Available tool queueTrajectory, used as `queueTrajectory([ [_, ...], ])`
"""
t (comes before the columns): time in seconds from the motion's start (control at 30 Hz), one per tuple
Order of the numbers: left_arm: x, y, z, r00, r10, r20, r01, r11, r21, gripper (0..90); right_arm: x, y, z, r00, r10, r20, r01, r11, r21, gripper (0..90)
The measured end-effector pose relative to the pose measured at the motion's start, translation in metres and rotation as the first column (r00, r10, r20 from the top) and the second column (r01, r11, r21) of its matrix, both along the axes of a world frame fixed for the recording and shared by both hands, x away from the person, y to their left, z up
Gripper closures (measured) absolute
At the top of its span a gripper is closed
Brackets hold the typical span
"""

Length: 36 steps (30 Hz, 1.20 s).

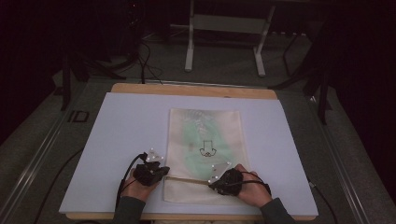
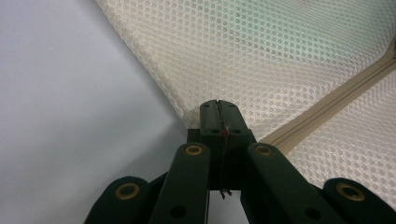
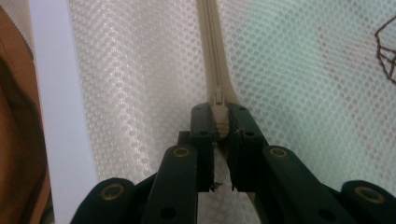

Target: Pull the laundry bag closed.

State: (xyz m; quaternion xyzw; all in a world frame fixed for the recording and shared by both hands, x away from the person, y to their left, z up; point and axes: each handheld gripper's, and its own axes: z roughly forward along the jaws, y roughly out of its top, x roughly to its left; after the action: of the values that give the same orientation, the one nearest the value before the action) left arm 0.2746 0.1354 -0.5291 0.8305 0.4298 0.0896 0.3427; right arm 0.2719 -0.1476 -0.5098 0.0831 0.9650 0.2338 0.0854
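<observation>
Now the mesh bag (image 1: 205,154) lies at the frame's centre, left gripper (image 2: 218,108) pinching its edge, right gripper (image 3: 219,122) clamping the zipper pull (image 3: 218,100), which may slip if tugged sideways.

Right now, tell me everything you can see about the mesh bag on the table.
The mesh bag is cream honeycomb netting, rectangular, lying flat on the white board. Something pale green with a dark line drawing shows through it. A beige zipper runs across near the person's end. The left tool is shut on the bag's left edge beside the zipper's end; the right tool is clamped on the zipper pull.
</observation>
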Motion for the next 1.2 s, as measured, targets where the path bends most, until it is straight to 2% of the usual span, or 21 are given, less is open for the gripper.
queueTrajectory([
  [1.2, 0.0, 0.0, 0.0, 1.0, 0.003, -0.001, -0.003, 1.0, -0.005, 89.7, -0.001, -0.028, 0.001, 0.9991, -0.041, -0.007, 0.041, 0.999, -0.001, 82.3],
])
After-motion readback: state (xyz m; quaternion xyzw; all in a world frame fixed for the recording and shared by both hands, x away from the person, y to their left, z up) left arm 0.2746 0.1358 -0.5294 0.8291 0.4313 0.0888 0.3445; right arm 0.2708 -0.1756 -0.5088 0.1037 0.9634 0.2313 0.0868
